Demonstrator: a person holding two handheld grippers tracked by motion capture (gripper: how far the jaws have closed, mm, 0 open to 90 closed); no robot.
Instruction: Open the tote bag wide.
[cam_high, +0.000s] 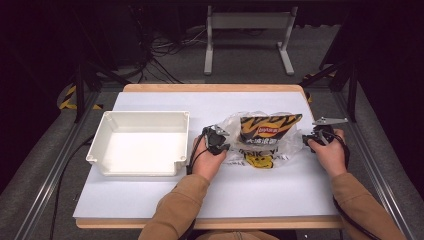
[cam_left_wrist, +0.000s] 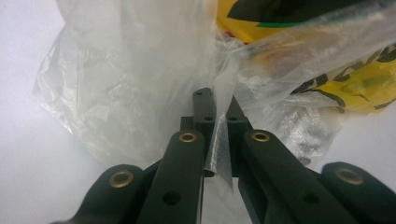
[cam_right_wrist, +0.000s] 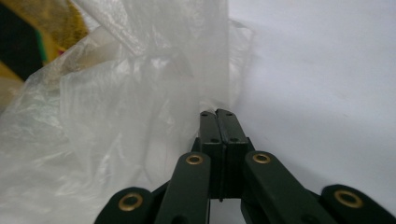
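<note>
A clear plastic bag (cam_high: 231, 124) lies on the white table top (cam_high: 250, 190), right of centre. Inside it are a dark orange-striped snack bag (cam_high: 267, 127) and a yellow packet (cam_high: 259, 160). My left gripper (cam_high: 220, 145) is at the bag's left side. In the left gripper view it (cam_left_wrist: 218, 100) is shut on a fold of the clear bag (cam_left_wrist: 140, 70), with film running between the jaws. My right gripper (cam_high: 306, 140) is at the bag's right edge. In the right gripper view it (cam_right_wrist: 218, 113) is shut, its tips pinching the bag's crumpled film (cam_right_wrist: 140, 116).
A white rectangular tray (cam_high: 145, 114) stands to the left of the bag, with nothing in it. Both sleeved forearms come in from the bottom edge. Metal frame rails run along both sides of the table, and a stand (cam_high: 247, 22) is on the floor behind it.
</note>
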